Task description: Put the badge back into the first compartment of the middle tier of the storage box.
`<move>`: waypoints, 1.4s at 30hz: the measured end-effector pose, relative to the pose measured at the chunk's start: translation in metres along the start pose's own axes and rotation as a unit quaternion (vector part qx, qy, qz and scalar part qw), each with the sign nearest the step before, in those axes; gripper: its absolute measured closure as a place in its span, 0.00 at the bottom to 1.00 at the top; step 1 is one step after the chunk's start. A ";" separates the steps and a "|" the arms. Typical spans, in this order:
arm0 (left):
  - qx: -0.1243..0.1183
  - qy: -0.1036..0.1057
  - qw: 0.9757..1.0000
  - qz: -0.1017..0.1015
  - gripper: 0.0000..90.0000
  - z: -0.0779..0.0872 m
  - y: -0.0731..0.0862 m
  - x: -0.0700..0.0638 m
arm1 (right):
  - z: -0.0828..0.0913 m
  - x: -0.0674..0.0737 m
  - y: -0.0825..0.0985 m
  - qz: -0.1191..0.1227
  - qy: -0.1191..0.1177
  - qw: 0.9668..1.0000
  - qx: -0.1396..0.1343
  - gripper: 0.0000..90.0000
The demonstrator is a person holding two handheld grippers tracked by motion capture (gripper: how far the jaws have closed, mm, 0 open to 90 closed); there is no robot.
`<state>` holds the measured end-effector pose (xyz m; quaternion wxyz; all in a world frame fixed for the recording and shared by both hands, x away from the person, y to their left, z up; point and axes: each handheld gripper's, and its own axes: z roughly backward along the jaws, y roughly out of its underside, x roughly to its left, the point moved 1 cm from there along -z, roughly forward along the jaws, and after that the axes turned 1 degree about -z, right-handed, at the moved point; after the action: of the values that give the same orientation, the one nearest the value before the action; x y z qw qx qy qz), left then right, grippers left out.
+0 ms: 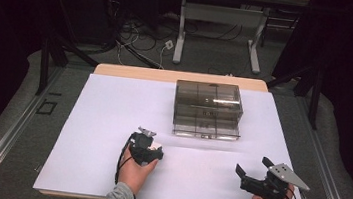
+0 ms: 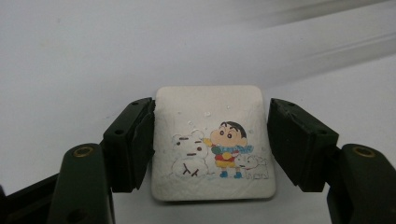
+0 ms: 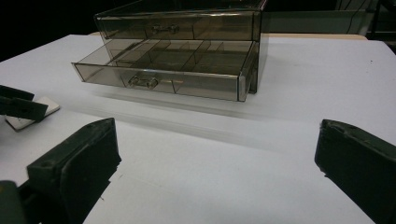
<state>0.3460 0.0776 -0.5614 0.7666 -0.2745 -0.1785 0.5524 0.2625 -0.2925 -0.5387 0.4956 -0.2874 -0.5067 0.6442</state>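
Note:
A flat white square pack (image 2: 212,116) printed with a cartoon child, a snowman and a small dog lies on the white table sheet. My left gripper (image 2: 211,140) stands around it, both pads against its left and right edges. From above, that gripper (image 1: 153,146) sits left of centre, with a corner of the pack (image 1: 156,144) peeking out. My right gripper (image 1: 252,164) rests near the front right, jaws wide with nothing between them (image 3: 217,135). In the right gripper view the pack (image 3: 44,106) and the left gripper's jaw tip (image 3: 18,106) appear at the far left.
A smoky clear two-drawer organiser (image 1: 207,110) stands at the middle back of the sheet. Its lower drawer (image 3: 163,70) is pulled out, showing empty compartments; the upper drawer (image 3: 177,28) is closed. The white sheet (image 1: 102,116) covers the table; cables and table legs lie beyond.

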 end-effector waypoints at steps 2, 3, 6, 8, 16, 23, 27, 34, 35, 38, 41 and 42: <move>0.001 -0.003 1.000 -0.002 0.37 0.000 0.000 0.001 | 0.000 0.000 0.000 -0.001 -0.001 1.000 -0.001 0.00; 0.001 -0.004 1.000 -0.001 0.37 0.001 0.000 0.001 | 0.000 0.000 0.000 -0.001 -0.001 1.000 -0.001 0.00; 0.000 -0.004 1.000 0.002 0.37 0.001 0.000 0.002 | 0.000 0.000 0.000 -0.003 -0.002 1.000 -0.003 0.00; -0.001 -0.006 1.000 0.000 0.37 0.003 -0.001 0.004 | 0.000 0.000 0.000 -0.003 -0.002 1.000 -0.003 0.00; -0.008 -0.007 1.000 0.000 0.37 0.006 -0.004 0.004 | 0.000 0.000 0.000 -0.005 -0.002 1.000 0.001 0.00; -0.005 -0.007 1.000 0.000 0.37 0.009 -0.008 0.006 | 0.000 0.000 0.000 -0.007 -0.001 1.000 0.001 0.00; -0.006 -0.003 1.000 0.002 0.37 0.011 -0.011 0.006 | 0.000 0.000 0.000 -0.007 0.001 1.000 0.003 0.00; -0.009 -0.003 1.000 0.004 0.37 0.016 -0.018 0.005 | 0.000 -0.001 0.001 -0.007 0.001 1.000 0.001 0.00; -0.012 -0.002 1.000 0.004 0.37 0.016 -0.019 0.005 | 0.000 -0.001 0.001 -0.007 0.000 1.000 0.000 0.00; -0.012 -0.001 1.000 0.003 0.37 0.019 -0.022 0.005 | 0.000 -0.001 0.000 -0.007 0.001 1.000 0.001 0.00; -0.019 0.002 1.000 0.005 0.37 0.021 -0.026 0.004 | 0.000 -0.001 0.000 -0.009 -0.001 1.000 0.001 0.00; -0.019 -0.001 1.000 0.003 0.37 0.022 -0.028 0.004 | 0.000 -0.001 0.000 -0.008 0.000 1.000 0.002 0.00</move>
<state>0.3555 0.0794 -0.5268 0.7595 -0.2891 -0.1888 0.5514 0.2627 -0.2937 -0.5392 0.5016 -0.2823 -0.5074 0.6413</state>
